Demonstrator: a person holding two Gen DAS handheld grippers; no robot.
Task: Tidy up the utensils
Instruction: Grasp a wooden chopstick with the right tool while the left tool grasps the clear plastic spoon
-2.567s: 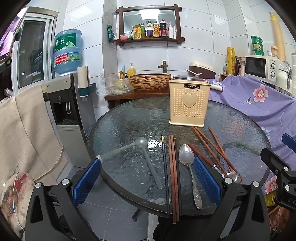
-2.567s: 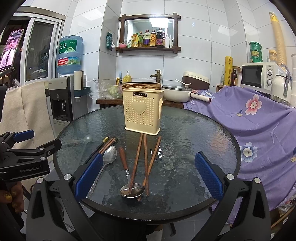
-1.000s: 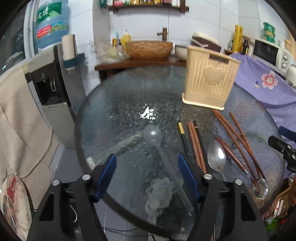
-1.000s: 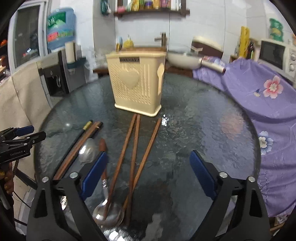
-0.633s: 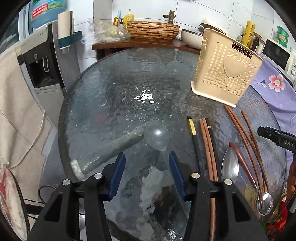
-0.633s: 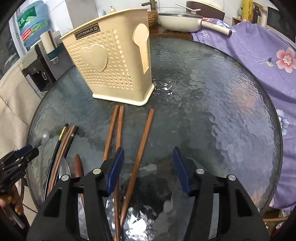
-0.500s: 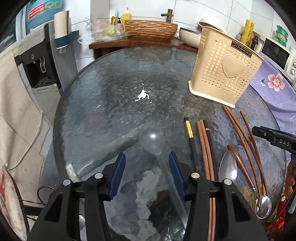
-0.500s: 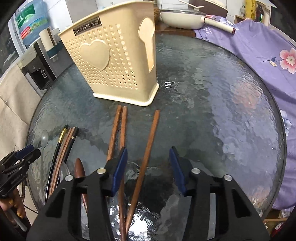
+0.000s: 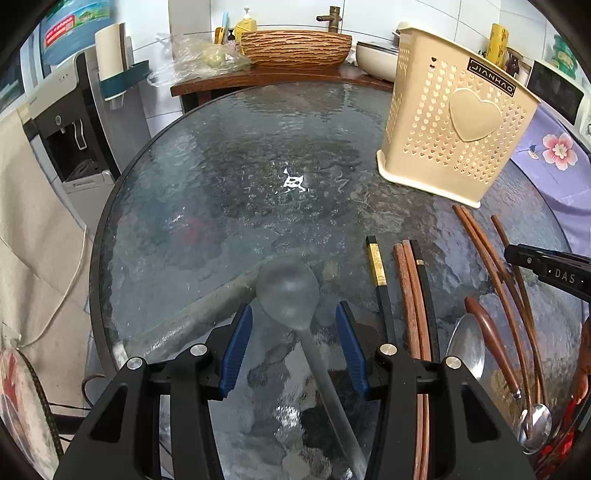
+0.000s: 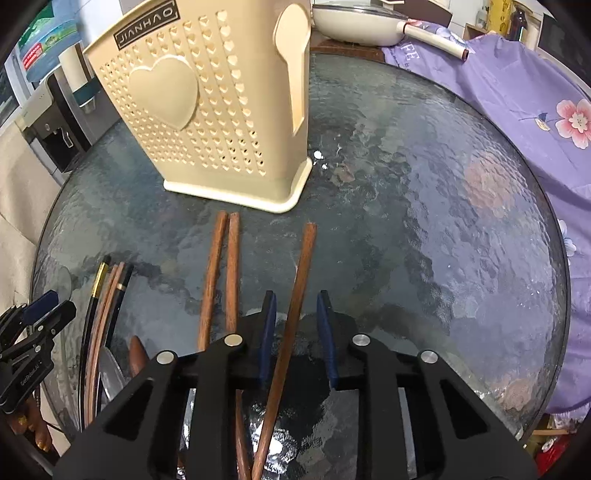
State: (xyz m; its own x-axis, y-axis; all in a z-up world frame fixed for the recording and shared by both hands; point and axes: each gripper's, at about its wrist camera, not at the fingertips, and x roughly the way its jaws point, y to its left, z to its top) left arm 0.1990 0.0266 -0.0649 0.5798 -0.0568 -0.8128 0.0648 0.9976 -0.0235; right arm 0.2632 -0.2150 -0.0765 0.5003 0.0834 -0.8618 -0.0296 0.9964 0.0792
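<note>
A clear plastic spoon (image 9: 291, 295) lies on the round glass table (image 9: 221, 177). My left gripper (image 9: 293, 325) is open, its blue pads either side of the spoon's neck. My right gripper (image 10: 295, 314) is open, partly closed around a single brown wooden chopstick (image 10: 301, 273). Two more brown chopsticks (image 10: 219, 266) lie to its left. A beige perforated utensil holder (image 10: 210, 110) stands upright behind them; it also shows in the left wrist view (image 9: 454, 122). Black and brown chopsticks (image 9: 402, 288) and two metal spoons (image 9: 467, 343) lie between the grippers.
A purple flowered cloth (image 10: 535, 92) covers furniture right of the table. A wooden shelf with a woven basket (image 9: 295, 48) and a pan (image 10: 354, 26) stands behind the table. A water dispenser (image 9: 74, 122) stands at the left.
Both grippers moved forward and down toward the table and narrowed. The left now straddles the clear spoon, the right straddles the single brown chopstick.
</note>
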